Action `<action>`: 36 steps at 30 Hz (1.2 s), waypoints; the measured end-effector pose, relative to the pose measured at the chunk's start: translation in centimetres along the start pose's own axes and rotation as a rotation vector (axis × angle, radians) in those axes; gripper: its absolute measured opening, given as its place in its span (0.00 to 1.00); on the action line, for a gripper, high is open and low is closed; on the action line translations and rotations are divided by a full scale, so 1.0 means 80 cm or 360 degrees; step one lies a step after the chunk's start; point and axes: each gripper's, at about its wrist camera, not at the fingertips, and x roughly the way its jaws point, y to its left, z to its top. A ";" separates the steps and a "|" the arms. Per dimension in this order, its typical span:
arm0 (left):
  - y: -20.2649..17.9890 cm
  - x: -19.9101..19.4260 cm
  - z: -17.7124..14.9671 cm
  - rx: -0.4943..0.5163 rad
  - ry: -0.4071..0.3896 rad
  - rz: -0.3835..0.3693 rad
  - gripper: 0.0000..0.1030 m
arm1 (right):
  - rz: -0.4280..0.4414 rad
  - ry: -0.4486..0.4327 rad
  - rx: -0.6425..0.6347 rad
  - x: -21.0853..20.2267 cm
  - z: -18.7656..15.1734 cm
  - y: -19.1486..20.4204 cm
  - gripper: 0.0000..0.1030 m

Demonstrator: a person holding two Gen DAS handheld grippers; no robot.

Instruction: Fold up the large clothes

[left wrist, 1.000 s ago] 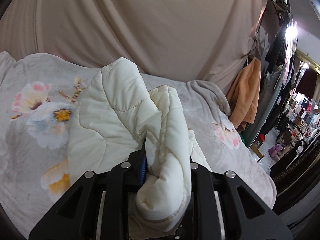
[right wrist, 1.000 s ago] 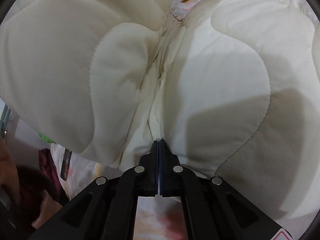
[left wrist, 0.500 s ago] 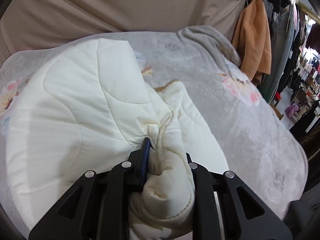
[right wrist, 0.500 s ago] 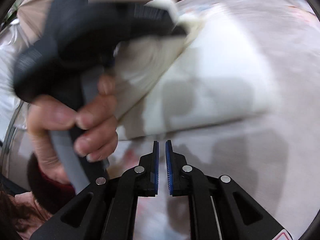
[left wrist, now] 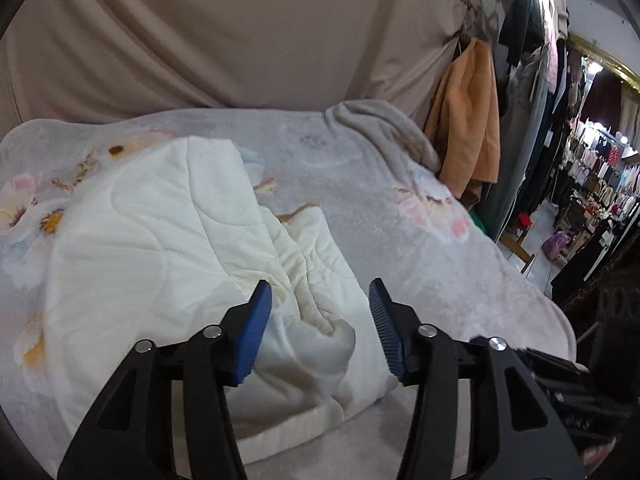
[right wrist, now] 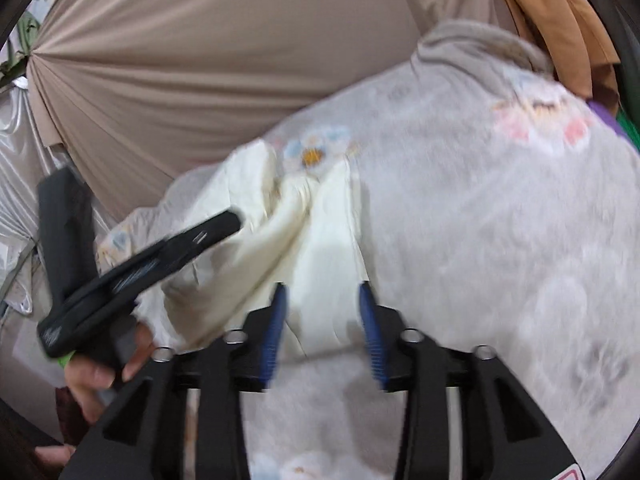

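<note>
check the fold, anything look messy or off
The cream quilted coat lies folded on the floral blanket, but its near edge is bunched into a rumpled lump between the open left gripper, not flat. The right gripper is open too. The right view is blurred.

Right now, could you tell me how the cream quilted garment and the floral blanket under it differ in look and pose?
The cream quilted garment is plain and puffy with stitched curves; the floral blanket is grey and printed with flowers. The garment lies folded and bunched, while the blanket lies spread out, rumpled at its far corner. Neither is held: left gripper and right gripper are open.
</note>
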 end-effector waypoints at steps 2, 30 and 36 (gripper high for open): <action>0.016 -0.039 0.004 -0.0056 -0.0097 0.0029 0.65 | 0.0081 -0.0026 -0.0006 0.007 0.023 0.016 0.62; 0.103 -0.010 -0.026 -0.0268 0.0113 0.0186 0.68 | 0.0198 0.0224 0.0254 0.117 0.025 -0.039 0.22; 0.080 0.027 -0.042 -0.0100 0.0147 0.0397 0.69 | 0.0265 0.0260 0.0371 0.138 0.005 -0.075 0.23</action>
